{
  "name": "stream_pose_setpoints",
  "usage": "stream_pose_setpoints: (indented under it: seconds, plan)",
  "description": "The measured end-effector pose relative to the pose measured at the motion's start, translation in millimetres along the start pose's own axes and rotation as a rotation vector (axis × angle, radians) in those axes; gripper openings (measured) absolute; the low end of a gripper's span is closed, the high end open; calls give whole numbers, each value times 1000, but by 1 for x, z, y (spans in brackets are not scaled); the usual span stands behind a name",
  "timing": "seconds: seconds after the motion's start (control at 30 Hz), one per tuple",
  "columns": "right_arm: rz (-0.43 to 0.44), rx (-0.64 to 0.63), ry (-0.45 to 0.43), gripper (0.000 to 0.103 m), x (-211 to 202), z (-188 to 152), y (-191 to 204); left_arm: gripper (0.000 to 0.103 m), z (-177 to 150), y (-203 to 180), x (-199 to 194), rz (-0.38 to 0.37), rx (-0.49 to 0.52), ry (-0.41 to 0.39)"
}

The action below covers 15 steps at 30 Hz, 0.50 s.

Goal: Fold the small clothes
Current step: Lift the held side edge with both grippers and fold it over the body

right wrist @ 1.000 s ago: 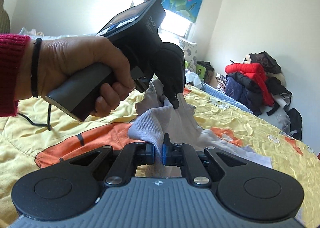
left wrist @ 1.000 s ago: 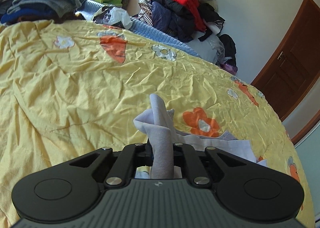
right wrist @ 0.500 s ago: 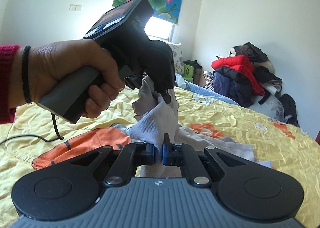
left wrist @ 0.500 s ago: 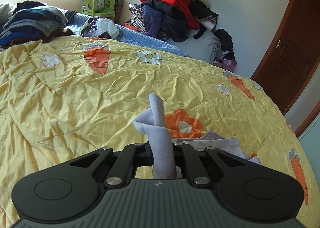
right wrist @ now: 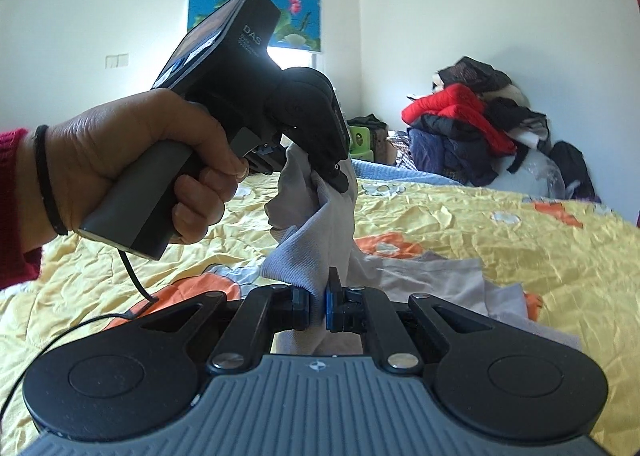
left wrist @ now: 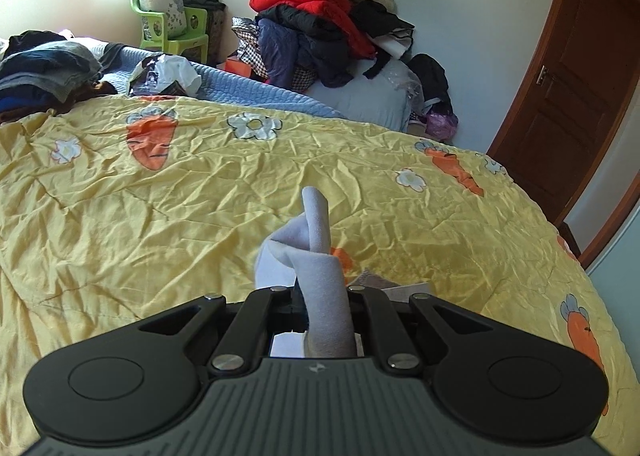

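A small pale grey garment (right wrist: pixel 320 224) is held up between both grippers above the yellow carrot-print bedspread (left wrist: pixel 160 216). My left gripper (left wrist: pixel 320 292) is shut on a bunched fold of the garment (left wrist: pixel 320 256), which sticks up past the jaws. In the right wrist view the left gripper (right wrist: pixel 336 176) shows ahead, held by a hand, pinching the garment's upper part. My right gripper (right wrist: pixel 319 304) is shut on the garment's lower edge. The rest of the cloth (right wrist: pixel 440 280) trails on the bed.
A heap of red and dark jackets (left wrist: pixel 320 24) lies at the far side by the wall. Folded dark clothes (left wrist: pixel 44 68) sit at the far left. A green chair (left wrist: pixel 176 32) stands beyond the bed. A brown door (left wrist: pixel 568 88) is at the right.
Both grippers have lifted the garment higher off the bed and the left gripper has tilted up, showing more of the room. Both stay shut on the cloth.
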State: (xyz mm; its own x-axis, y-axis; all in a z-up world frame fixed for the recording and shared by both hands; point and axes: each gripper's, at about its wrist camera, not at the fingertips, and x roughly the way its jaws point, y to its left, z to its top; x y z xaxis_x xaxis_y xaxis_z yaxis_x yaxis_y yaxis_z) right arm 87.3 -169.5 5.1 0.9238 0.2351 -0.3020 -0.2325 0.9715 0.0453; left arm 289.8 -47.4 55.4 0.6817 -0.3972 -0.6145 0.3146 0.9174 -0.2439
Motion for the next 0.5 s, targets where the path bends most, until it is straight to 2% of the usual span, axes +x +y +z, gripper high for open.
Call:
stream_pose_setpoints:
  seconds: [0.5]
  plan:
    - [-30, 206, 17, 10, -9, -19, -61, 7, -10, -64, 43, -22, 55, 76]
